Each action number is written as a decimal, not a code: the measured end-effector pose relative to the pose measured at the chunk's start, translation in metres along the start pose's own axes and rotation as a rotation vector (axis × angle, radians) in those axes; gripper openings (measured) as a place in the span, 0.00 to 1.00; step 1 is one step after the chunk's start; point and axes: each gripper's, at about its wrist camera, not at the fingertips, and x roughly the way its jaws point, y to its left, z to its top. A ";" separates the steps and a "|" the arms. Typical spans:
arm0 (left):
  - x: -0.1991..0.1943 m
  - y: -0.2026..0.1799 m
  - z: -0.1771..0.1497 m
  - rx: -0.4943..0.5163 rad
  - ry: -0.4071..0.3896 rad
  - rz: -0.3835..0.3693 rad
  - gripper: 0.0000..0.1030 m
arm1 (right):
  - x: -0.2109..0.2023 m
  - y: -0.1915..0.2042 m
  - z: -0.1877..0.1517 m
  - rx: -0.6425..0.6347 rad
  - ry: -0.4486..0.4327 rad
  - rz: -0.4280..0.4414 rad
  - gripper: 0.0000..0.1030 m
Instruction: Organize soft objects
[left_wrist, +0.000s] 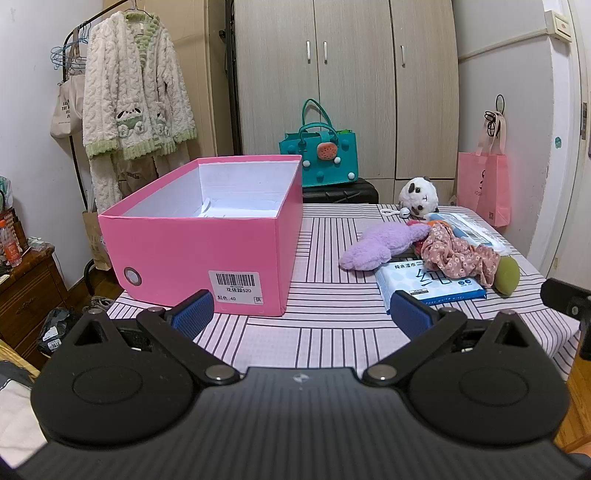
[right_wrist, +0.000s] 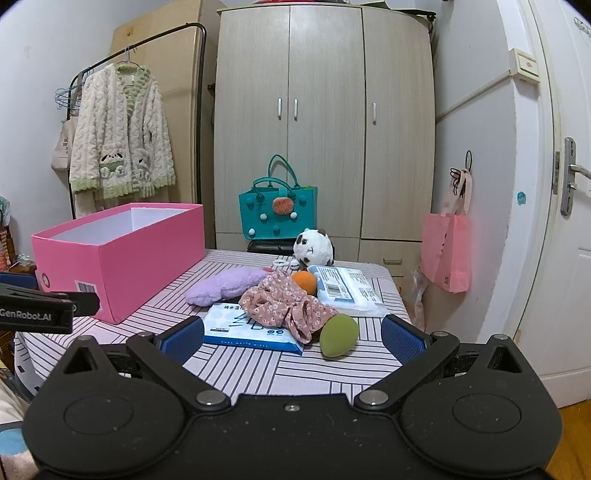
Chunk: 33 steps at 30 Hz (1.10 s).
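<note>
An open pink box (left_wrist: 192, 258) (right_wrist: 122, 258) stands on the left of the striped table and holds nothing that I can see. To its right lies a pile: a purple plush (left_wrist: 380, 245) (right_wrist: 225, 286), a floral pink cloth (left_wrist: 458, 254) (right_wrist: 288, 306), a green egg-shaped sponge (left_wrist: 508, 275) (right_wrist: 338, 334), an orange ball (right_wrist: 304, 282) and a panda plush (left_wrist: 419, 195) (right_wrist: 314, 249). My left gripper (left_wrist: 301, 314) is open in front of the box and the pile. My right gripper (right_wrist: 291, 336) is open just short of the green sponge.
Two wet-wipe packs (left_wrist: 432, 284) (right_wrist: 347, 288) lie under and behind the cloth. A teal bag (right_wrist: 279, 210) sits on a black case beyond the table. A wardrobe (right_wrist: 325, 110), a clothes rack with a fleece robe (left_wrist: 133, 92) and a pink bag (right_wrist: 447, 254) surround the table.
</note>
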 end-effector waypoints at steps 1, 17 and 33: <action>0.000 0.000 0.000 0.000 0.001 0.001 1.00 | 0.001 0.000 0.000 0.001 0.002 0.000 1.00; -0.013 0.010 0.024 0.024 0.004 -0.018 1.00 | 0.007 -0.023 0.000 -0.025 0.004 0.086 1.00; 0.043 -0.034 0.080 0.127 0.039 -0.307 1.00 | 0.079 -0.078 -0.004 0.123 0.128 0.206 1.00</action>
